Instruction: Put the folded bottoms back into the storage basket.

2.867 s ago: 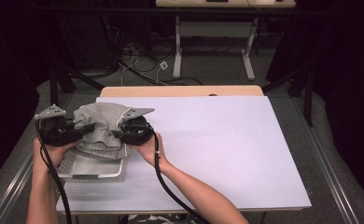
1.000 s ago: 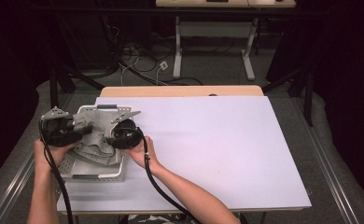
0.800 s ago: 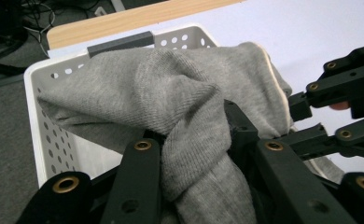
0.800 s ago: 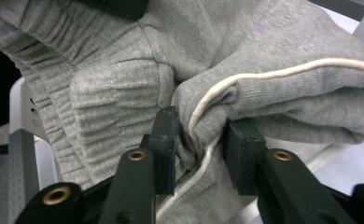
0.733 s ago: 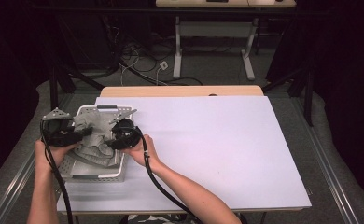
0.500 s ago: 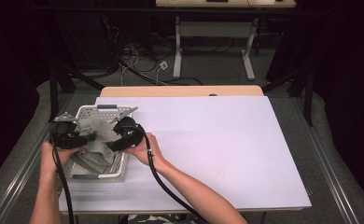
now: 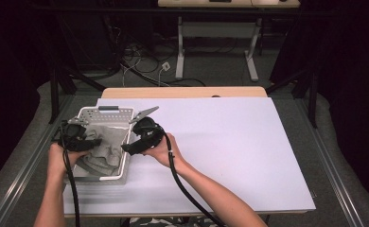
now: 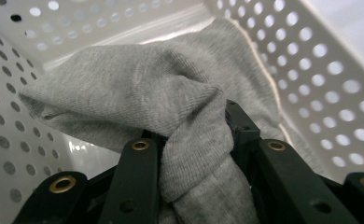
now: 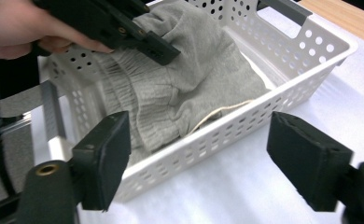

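Note:
A grey knit garment (image 7: 102, 146) lies bunched in a white perforated basket (image 7: 108, 109) at the table's left. My left gripper (image 7: 85, 142) is down inside the basket, shut on a fold of the garment (image 8: 138, 88), which is pinched between its black jaws (image 8: 194, 140). My right gripper (image 7: 128, 147) hovers just outside the basket's right wall (image 9: 311, 51). Its jaws (image 9: 203, 163) have just been opening and stand wide with nothing between the pads. From the right gripper view the left gripper (image 9: 161, 49) presses into the garment (image 9: 189, 84).
A white sheet (image 7: 230, 146) covers the table, with a strip of wood (image 7: 182, 92) at its far edge. Free room stretches right of the basket. Cables and desk legs (image 7: 180, 52) lie on the floor beyond the table.
The garment, held up between both grippers earlier, has come down into the basket. My right gripper has let go and pulled back to the right. My left gripper has sunk with the cloth.

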